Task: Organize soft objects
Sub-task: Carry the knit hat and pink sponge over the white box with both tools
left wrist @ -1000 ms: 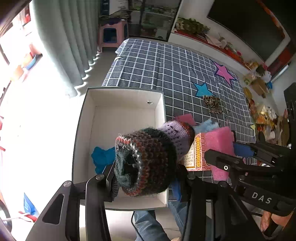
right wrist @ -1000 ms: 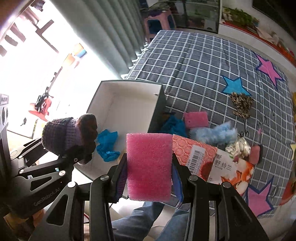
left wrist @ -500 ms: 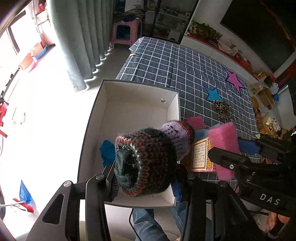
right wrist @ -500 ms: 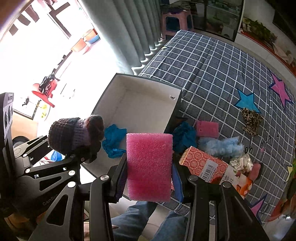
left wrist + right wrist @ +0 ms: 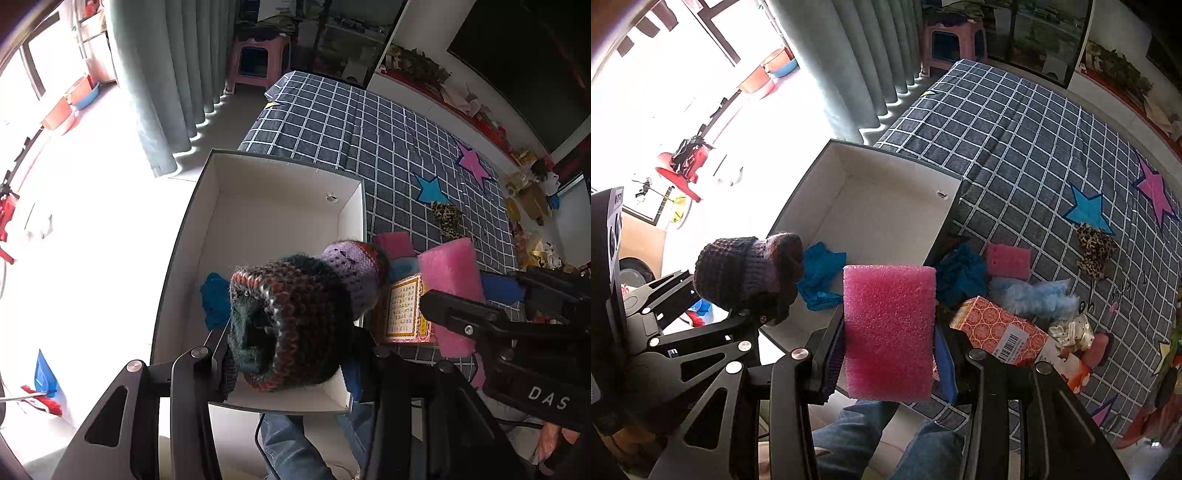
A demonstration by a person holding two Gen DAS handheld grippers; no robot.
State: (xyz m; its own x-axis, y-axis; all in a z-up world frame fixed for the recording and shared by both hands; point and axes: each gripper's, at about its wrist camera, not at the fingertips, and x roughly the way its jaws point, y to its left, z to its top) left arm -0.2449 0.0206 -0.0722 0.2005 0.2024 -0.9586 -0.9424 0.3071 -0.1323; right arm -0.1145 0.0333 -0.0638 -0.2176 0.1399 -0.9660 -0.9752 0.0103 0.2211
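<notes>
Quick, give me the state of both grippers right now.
Left gripper: shut on the multicoloured knitted wool hat.
Right gripper: shut on the pink rectangular foam sponge.

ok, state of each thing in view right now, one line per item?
left hand-held gripper: shut on knitted hat
knitted hat: held up over the box
right hand-held gripper: shut on pink sponge
pink sponge: held up, upright
box: open, no lid on
blue cloth: crumpled inside the box
second pink sponge: lying flat on the checked blanket
orange carton: lying on its side
</notes>
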